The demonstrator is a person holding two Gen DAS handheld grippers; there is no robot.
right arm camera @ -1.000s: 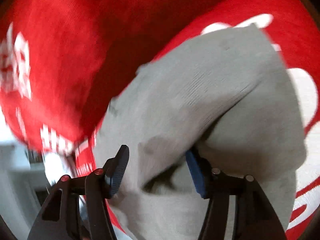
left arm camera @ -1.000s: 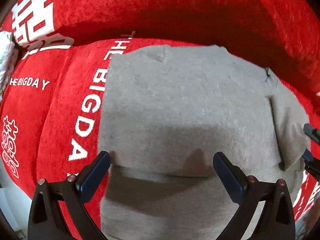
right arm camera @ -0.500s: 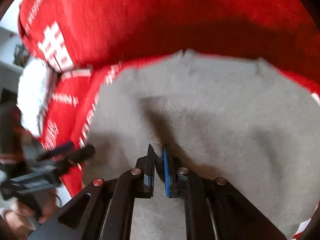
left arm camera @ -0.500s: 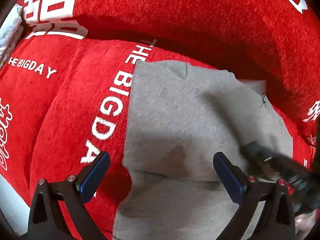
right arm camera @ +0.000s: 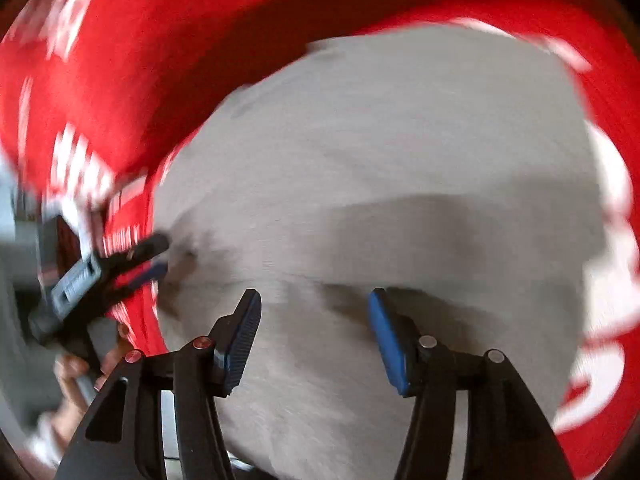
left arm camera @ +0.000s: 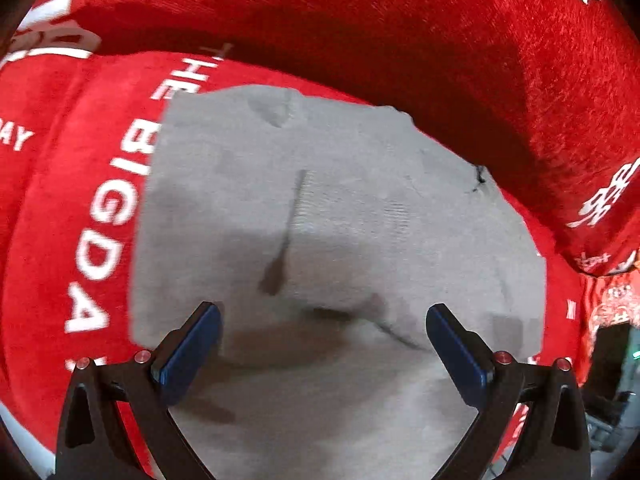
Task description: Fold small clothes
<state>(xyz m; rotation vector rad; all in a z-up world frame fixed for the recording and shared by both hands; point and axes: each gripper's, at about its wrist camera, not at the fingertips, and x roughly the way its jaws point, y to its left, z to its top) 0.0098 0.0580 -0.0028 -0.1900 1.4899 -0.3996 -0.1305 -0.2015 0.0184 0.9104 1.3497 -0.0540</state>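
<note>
A soft grey garment, knitted with a fine, slightly fuzzy weave, lies spread flat on a plush red cover printed with white block lettering (part of it reads "THE BIG DAY"). The cover drapes over rounded, cushioned shapes, with a deep shadowed crease behind the garment. The garment's outline is roughly rectangular, with a small dimple near its far edge, a short dark thread at its far right corner, and a low fold ridge running across it just ahead of the jaws.

The left gripper points down at the garment, its black arms ending in flat dark-blue pads. Its jaws stand wide apart with nothing pressed between them; the grey cloth lies below and ahead of them.

In the right wrist view, heavily blurred, the right gripper hovers over the same garment. Its jaws are opening, the ribbed blue pads apart, the cloth beneath them but not pinched. The left gripper shows to the left of these jaws, at the garment's edge, held by a hand.
</note>
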